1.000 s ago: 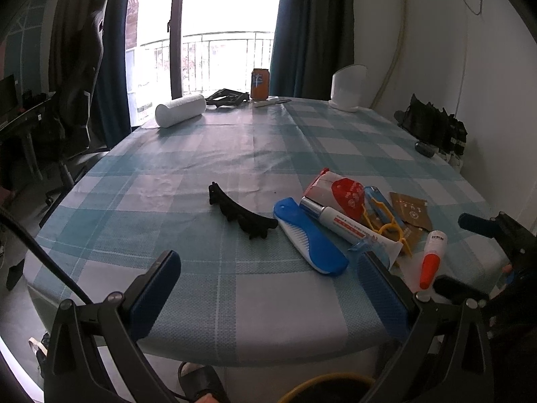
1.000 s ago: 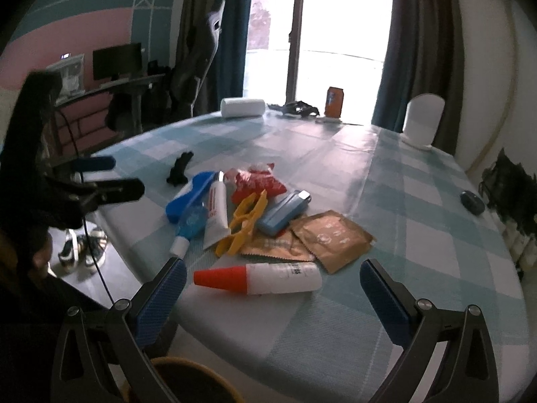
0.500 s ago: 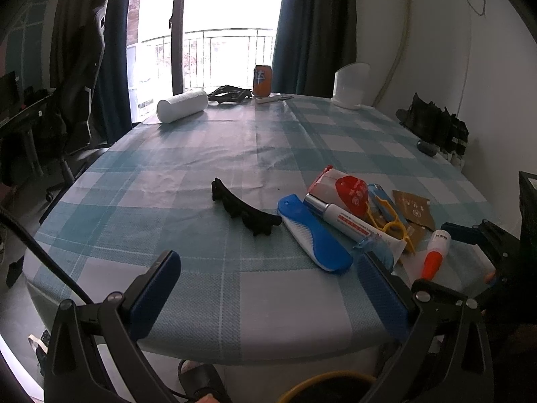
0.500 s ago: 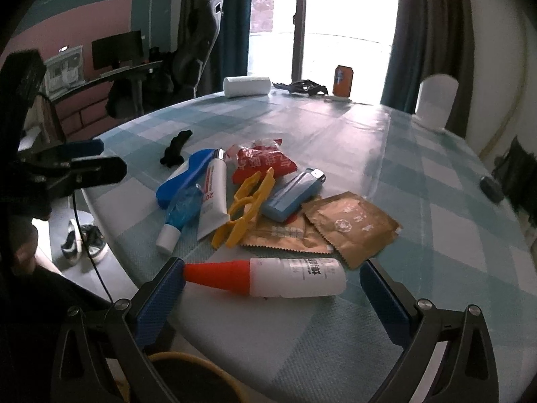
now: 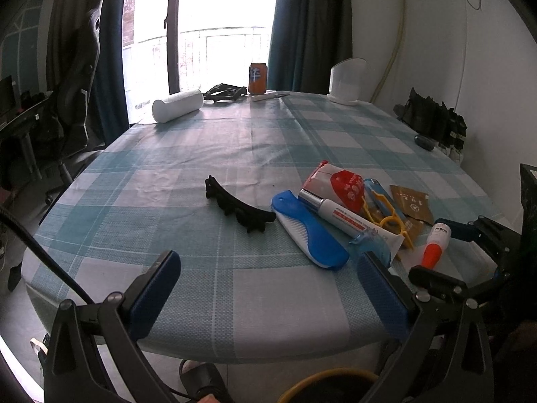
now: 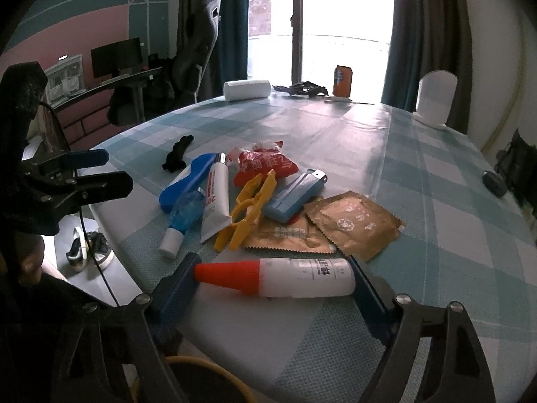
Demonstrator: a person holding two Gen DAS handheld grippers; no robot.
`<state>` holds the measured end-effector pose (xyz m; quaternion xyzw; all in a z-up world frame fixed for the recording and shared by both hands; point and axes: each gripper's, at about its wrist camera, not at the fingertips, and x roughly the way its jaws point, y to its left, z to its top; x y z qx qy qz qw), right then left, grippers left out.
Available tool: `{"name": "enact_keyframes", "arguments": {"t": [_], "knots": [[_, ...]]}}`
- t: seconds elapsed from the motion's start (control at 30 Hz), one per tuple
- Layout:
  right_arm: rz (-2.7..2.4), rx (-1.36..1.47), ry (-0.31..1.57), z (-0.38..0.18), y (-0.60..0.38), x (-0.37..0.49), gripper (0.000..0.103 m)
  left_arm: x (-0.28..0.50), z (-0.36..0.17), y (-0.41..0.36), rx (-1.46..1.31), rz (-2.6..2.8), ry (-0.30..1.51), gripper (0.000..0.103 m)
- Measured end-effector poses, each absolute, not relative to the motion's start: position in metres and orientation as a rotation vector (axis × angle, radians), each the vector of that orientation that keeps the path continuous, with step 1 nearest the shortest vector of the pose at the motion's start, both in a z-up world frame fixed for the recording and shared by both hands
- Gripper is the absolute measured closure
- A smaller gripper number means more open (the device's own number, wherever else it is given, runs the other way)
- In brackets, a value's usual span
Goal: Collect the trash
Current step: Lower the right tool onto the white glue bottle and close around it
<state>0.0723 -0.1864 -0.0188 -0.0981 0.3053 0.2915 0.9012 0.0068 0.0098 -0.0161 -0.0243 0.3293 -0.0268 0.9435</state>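
A white glue bottle with an orange cone cap lies lengthwise at the table's near edge. My right gripper is closing on it, and its blue pads touch the cap tip and the base. The left wrist view shows that bottle between the right gripper's fingers. Just behind it lie two brown sachets and a red snack wrapper. My left gripper stands open over the near table edge with nothing between its fingers.
A blue comb, a white tube, a yellow clip, a blue lighter and a black hair claw crowd the pile. An orange can, paper roll and white holder stand far back. A yellow-rimmed bin sits below the edge.
My right gripper has come forward and lower onto the glue bottle, and its jaws have narrowed from wide open to touch the bottle's two ends. The left gripper has stayed put.
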Motion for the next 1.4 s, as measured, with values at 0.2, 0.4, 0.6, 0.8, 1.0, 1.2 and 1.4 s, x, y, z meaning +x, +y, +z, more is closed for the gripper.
{"name": "enact_keyframes", "arguments": {"t": [0.2,0.4,0.6,0.8,1.0,1.2,1.4], "knots": [[0.619,-0.209,0.611,-0.016,-0.187,0.066,0.017,0.006,-0.016,0.006,-0.042,-0.072,0.671,0.001],[0.592,-0.193,0.562,-0.005,-0.193,0.059,0.017,0.003,-0.017,-0.011,-0.034,-0.126,0.674,0.001],[0.572,-0.157,0.551,0.004,-0.208,0.055,0.017,0.0,-0.01,-0.043,0.031,-0.127,0.654,0.001],[0.574,-0.107,0.532,0.013,-0.222,0.051,0.017,0.008,-0.023,-0.056,0.033,-0.057,0.693,0.001],[0.586,-0.08,0.527,0.017,-0.231,0.049,0.017,0.007,-0.022,-0.059,0.036,-0.012,0.654,0.001],[0.586,-0.063,0.52,0.02,-0.237,0.048,0.017,0.011,-0.026,-0.061,0.048,0.01,0.671,0.023],[0.581,-0.057,0.519,0.02,-0.238,0.047,0.017,0.012,-0.031,-0.063,0.054,0.019,0.685,0.042]]}}
